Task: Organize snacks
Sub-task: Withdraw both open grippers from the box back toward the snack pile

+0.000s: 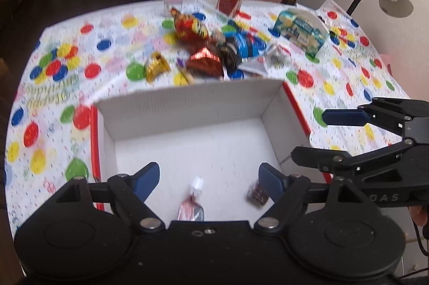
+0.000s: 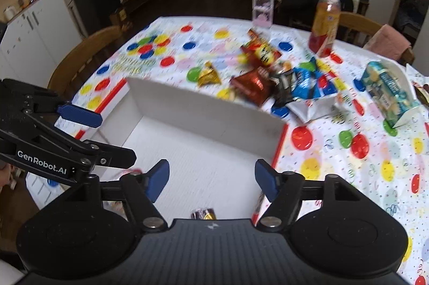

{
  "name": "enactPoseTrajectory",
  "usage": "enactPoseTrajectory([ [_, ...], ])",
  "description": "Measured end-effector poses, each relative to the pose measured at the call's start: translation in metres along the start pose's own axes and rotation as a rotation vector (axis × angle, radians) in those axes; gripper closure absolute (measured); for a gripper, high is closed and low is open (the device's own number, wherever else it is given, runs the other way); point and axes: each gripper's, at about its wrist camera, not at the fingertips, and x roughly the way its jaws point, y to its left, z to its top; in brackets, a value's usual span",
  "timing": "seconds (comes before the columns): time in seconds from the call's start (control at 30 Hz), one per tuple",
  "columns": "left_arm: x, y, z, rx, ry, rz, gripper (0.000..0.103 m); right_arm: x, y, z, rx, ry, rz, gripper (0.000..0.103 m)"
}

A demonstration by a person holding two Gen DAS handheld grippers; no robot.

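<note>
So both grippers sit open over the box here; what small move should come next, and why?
Probably the left gripper reaches forward over the box's far wall toward the gold snack, the nearest loose one on its side. Both grippers are empty with jaws apart, two small snacks already lie in the box, and the pile remains on the table beyond it.

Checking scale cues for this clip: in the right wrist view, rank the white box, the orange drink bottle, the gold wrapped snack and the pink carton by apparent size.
1. white box
2. orange drink bottle
3. and 4. pink carton and gold wrapped snack: these look alike; the carton stands farther off, so I will not rank them.
</note>
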Motion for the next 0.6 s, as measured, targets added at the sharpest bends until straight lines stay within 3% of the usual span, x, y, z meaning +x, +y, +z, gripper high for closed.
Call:
enactPoseTrajectory([
  [0.17, -0.006, -0.003, 0.016, 0.006, -0.051, 0.017, 0.015, -0.01, -0.016, 0.014, 0.041, -0.028, -0.028, 0.03],
  [0.23, -0.008, -0.004, 0.024, 0.005, -0.075, 0.028, 0.009, -0.013, -0.023, 0.021, 0.053, -0.044, -0.047, 0.022],
  [0.33, -0.008, -0.004, 0.036, 0.004, -0.11, 0.049, 0.002, -0.015, -0.035, 0.03, 0.066, -0.059, -0.074, 0.021],
  [0.6, 0.001, 0.004, 0.071, -0.038, -0.176, 0.104, 0.001, -0.005, -0.076, 0.051, 0.137, -0.042, -0.135, 0.02],
])
